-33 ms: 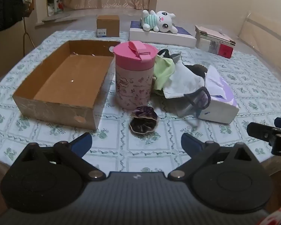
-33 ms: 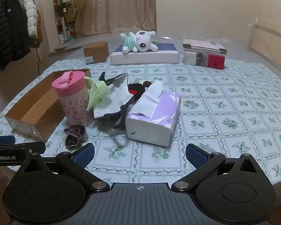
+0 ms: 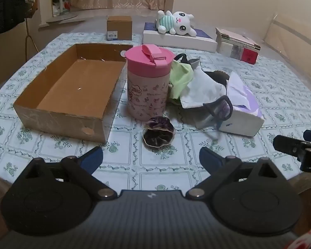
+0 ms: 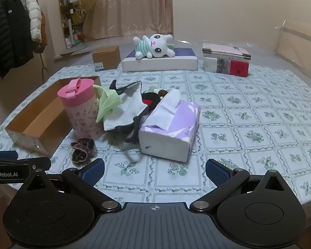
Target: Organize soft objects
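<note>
A dark purple velvet scrunchie lies on the tablecloth in front of a pink lidded cup; it also shows in the right wrist view. An empty cardboard box sits left of the cup. A pile of cloth, with a green piece and a white bag, lies between the cup and a purple tissue box. A white plush bunny lies on a flat white box at the back. My left gripper is open just short of the scrunchie. My right gripper is open near the tissue box.
A small brown carton and a stack of books stand at the far side. The round table's front edge runs just under both grippers. Coats hang on a rack at the left.
</note>
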Demonstrator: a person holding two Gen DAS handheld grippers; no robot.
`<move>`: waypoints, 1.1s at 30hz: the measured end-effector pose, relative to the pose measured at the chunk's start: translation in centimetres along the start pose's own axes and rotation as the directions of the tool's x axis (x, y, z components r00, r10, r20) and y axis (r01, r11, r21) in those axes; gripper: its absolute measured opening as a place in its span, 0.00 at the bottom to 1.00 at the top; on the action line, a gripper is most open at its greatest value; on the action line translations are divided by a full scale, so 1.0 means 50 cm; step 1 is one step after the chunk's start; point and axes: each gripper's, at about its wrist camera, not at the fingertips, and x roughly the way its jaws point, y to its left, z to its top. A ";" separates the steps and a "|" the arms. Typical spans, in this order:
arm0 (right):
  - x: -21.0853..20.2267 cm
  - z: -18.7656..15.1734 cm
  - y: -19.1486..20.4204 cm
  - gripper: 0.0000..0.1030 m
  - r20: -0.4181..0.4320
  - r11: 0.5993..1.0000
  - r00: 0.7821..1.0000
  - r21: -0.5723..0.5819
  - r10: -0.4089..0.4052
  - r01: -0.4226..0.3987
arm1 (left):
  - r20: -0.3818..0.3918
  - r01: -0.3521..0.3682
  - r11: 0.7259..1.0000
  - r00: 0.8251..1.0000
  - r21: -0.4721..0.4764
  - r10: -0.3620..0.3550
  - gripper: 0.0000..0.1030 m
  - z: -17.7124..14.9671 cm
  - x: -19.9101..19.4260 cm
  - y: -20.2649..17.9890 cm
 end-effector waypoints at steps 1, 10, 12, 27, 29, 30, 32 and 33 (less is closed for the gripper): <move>0.000 0.000 0.000 1.00 0.002 1.000 1.000 -0.002 -0.002 0.002 | 0.002 -0.003 1.000 1.000 0.004 0.003 0.95 -0.002 -0.002 -0.005; 0.000 -0.001 0.002 1.00 -0.005 1.000 1.000 -0.004 -0.002 0.002 | -0.020 0.036 0.999 0.999 -0.040 -0.037 0.95 0.000 -0.003 0.010; -0.001 0.000 0.003 1.00 -0.006 1.000 1.000 -0.005 -0.003 0.003 | -0.019 0.037 0.998 0.999 -0.041 -0.038 0.95 -0.001 -0.003 0.010; 0.011 0.000 0.005 1.00 -0.032 1.000 0.999 -0.006 -0.007 0.007 | 0.001 0.054 0.997 0.999 -0.052 -0.054 0.94 0.004 -0.007 0.011; 0.010 -0.001 0.004 1.00 -0.033 1.000 0.999 -0.004 -0.005 0.005 | 0.001 0.055 0.997 0.999 -0.049 -0.055 0.94 0.004 -0.007 0.010; 0.010 0.000 0.003 1.00 -0.033 1.000 0.999 -0.003 -0.005 0.005 | 0.001 0.055 0.997 0.998 -0.049 -0.055 0.94 0.004 -0.007 0.009; 0.009 0.000 0.002 1.00 -0.034 1.000 0.999 -0.002 -0.004 0.004 | 0.001 0.057 0.997 0.998 -0.047 -0.058 0.94 0.004 -0.007 0.007; 0.010 0.000 0.003 1.00 -0.035 1.000 0.999 -0.002 -0.005 0.005 | 0.001 0.059 0.997 0.998 -0.046 -0.059 0.94 0.004 -0.007 0.007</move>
